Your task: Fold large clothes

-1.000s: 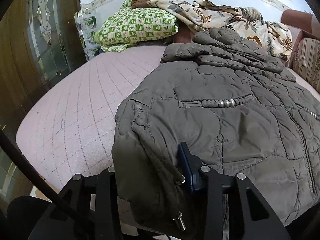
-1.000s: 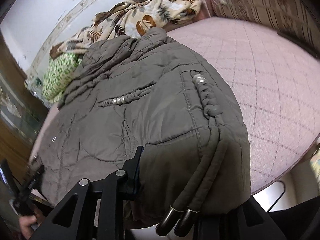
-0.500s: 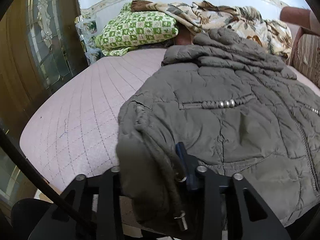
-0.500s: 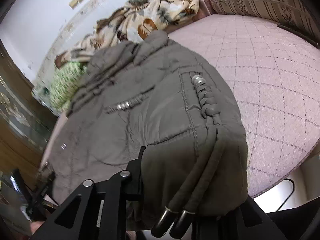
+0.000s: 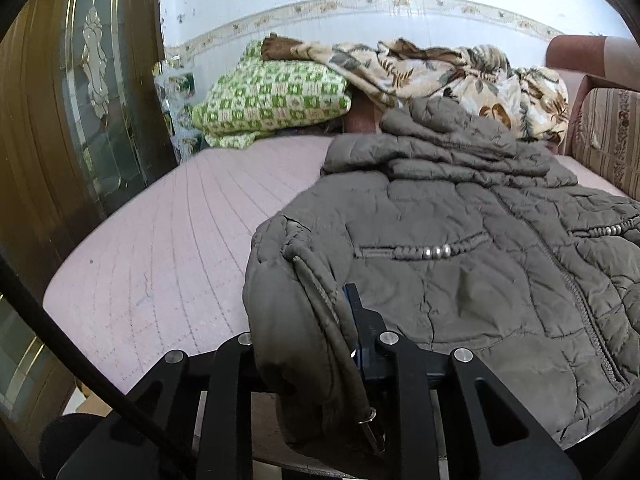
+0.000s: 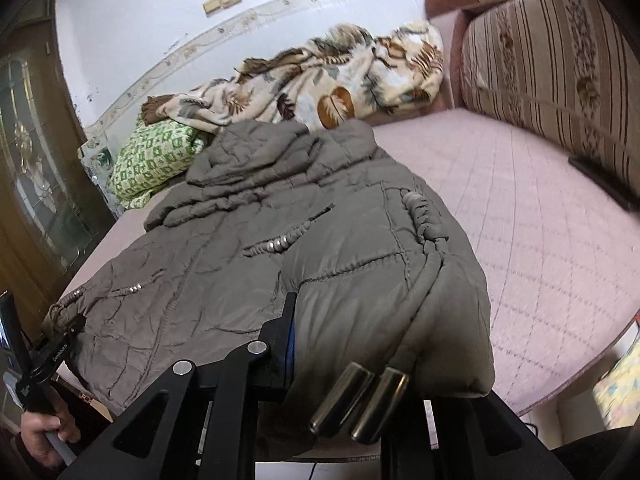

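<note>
Both grippers, left gripper [image 5: 308, 344] and right gripper [image 6: 360, 360], are closing tight on the quilted jacket's [image 5: 460, 272] hem corners; we are risking slippery padding sliding out mid-lift.

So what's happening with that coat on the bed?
A person holding a gripper in each hand is starting to fold the grey jacket spread on the pink bed. The left gripper has just closed on one bottom corner of the hem, and the right gripper has just closed on the other corner, where two drawstring ends hang down. The rest of the jacket lies flat, hood towards the blankets at the wall.
</note>
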Demonstrator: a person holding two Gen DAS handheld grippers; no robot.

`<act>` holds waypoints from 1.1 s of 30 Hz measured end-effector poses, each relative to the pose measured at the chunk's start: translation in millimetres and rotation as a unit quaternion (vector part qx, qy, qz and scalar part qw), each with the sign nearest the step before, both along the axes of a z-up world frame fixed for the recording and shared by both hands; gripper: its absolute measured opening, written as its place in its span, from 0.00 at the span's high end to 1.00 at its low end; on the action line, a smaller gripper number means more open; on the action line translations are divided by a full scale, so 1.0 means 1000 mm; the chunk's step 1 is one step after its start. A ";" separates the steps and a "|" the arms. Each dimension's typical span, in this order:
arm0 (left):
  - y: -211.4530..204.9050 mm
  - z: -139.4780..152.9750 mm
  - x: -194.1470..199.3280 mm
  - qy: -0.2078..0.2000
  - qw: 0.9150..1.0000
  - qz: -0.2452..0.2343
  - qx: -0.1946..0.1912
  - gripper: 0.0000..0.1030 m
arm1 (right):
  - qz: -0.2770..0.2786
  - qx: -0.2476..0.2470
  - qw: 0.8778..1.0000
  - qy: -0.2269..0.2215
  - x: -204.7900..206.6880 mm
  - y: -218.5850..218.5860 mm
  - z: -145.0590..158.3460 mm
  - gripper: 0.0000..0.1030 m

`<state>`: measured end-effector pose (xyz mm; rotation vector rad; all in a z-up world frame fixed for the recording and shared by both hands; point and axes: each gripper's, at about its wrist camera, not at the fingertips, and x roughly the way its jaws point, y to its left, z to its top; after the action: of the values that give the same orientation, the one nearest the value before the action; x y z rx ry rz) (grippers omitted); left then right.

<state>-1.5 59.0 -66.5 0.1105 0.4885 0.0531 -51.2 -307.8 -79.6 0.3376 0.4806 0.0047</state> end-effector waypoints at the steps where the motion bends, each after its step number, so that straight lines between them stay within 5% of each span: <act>1: 0.000 0.004 -0.003 -0.008 1.000 -0.003 -0.001 0.77 | 0.001 0.001 1.000 -0.003 -0.001 0.000 0.002 0.81; 15: 0.008 0.065 -0.017 -0.076 0.997 -0.016 -0.018 0.77 | 0.023 0.012 0.997 -0.068 -0.025 -0.002 0.053 0.81; 33: -0.002 0.158 0.050 -0.146 0.989 0.001 -0.029 0.77 | 0.041 0.032 0.989 -0.140 0.022 -0.022 0.136 0.81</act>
<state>48.2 57.5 91.1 0.0439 0.1973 0.0563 -28.8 -329.6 56.9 0.3741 0.2167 0.1459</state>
